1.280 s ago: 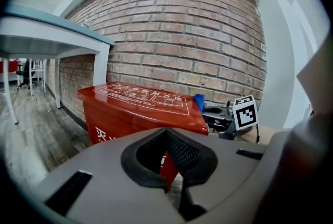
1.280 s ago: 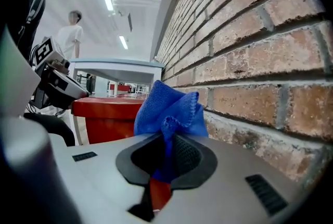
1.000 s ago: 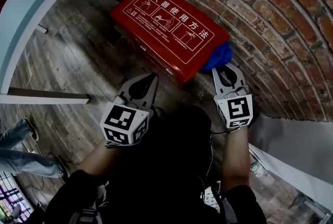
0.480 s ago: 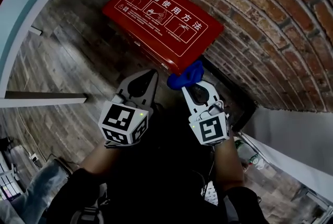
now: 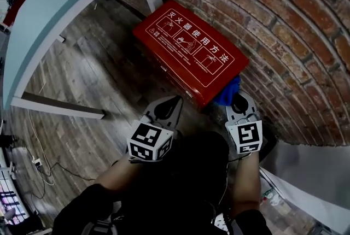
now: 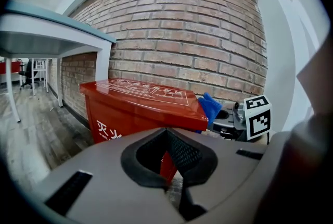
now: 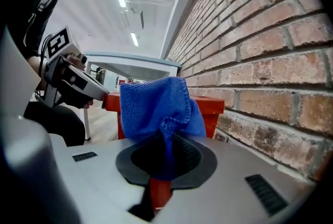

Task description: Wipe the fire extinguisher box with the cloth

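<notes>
Fire extinguisher box (image 5: 191,51): red, lid printed with white diagrams, standing on the wooden floor (image 5: 93,81) against the brick wall (image 5: 284,21). A pale table (image 5: 82,4) stands to its far left.

Right gripper (image 7: 166,151): jaws clamped on the blue cloth (image 7: 156,106), which bunches up above the pads. In the head view the cloth sits at the near right corner of the box, between box and wall. Contact with the box cannot be confirmed.

Left gripper (image 6: 167,137): jaws together at the tips, nothing held between them. It is positioned near the front of the box, left of the right gripper and apart from the box. Its view shows the box front directly ahead and the cloth at the right end of the lid.
</notes>
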`<state>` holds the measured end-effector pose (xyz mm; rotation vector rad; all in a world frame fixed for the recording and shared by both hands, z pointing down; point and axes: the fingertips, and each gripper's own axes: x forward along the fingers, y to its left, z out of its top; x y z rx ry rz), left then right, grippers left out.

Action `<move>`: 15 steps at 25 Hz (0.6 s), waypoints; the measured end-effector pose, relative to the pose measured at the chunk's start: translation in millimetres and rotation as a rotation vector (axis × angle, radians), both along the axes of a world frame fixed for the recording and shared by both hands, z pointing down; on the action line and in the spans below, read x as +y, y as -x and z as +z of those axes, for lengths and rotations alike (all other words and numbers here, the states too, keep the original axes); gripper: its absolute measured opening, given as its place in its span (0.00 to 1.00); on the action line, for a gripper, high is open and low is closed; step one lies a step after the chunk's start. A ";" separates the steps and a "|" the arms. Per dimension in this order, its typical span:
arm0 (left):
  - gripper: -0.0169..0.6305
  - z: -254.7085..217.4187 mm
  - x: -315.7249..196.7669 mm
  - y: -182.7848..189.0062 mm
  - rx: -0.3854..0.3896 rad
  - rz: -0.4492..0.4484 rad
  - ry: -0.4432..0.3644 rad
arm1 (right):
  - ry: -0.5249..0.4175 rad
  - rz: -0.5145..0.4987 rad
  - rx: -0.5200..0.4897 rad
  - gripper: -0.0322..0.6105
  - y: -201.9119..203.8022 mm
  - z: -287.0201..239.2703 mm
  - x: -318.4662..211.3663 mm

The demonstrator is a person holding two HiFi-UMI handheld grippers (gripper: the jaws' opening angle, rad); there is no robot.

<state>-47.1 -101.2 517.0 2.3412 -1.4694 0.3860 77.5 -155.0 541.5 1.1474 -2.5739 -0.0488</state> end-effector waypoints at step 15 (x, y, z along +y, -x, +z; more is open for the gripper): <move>0.04 18.3 -9.9 1.4 -0.005 -0.032 0.034 | 0.047 0.097 -0.046 0.12 -30.9 36.4 -50.6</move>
